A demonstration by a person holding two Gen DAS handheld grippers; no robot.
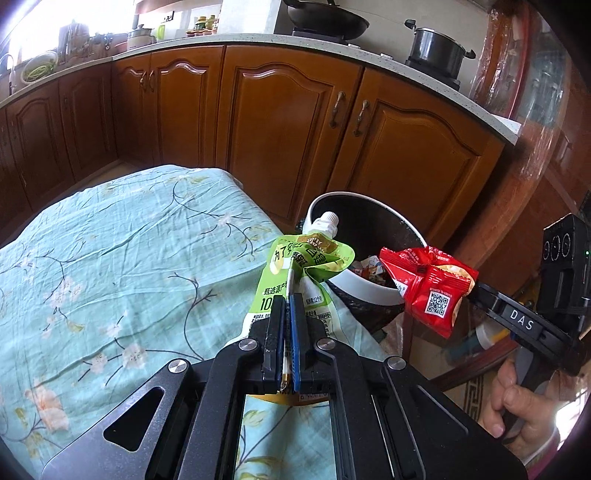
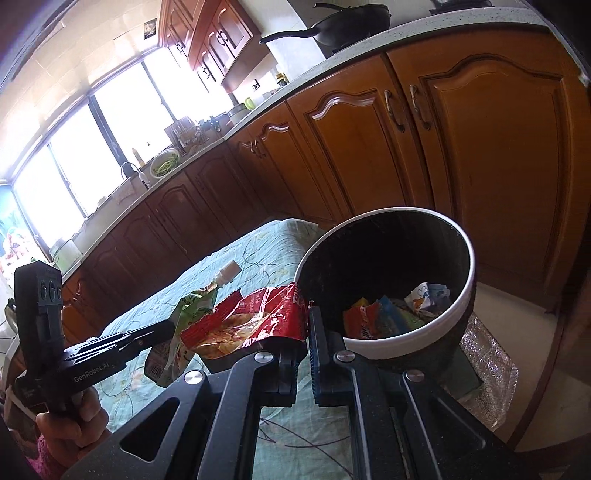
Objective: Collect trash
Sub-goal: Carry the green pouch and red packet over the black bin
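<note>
My left gripper [image 1: 287,301] is shut on a green drink pouch [image 1: 306,262] with a white spout, held above the table's right edge. It also shows in the right wrist view [image 2: 168,328] with the pouch [image 2: 192,306]. My right gripper [image 2: 308,314] is shut on a red snack wrapper [image 2: 251,321], held beside the rim of the white trash bin [image 2: 469,291]. In the left wrist view the wrapper [image 1: 428,284] hangs over the bin [image 1: 369,291]. Several wrappers [image 2: 391,314] lie inside the bin.
A table with a light green flowered cloth [image 1: 129,266] lies to the left of the bin. Wooden cabinets [image 1: 295,122] with a stone counter stand behind. A wok [image 1: 328,20] and a pot [image 1: 437,46] sit on the counter.
</note>
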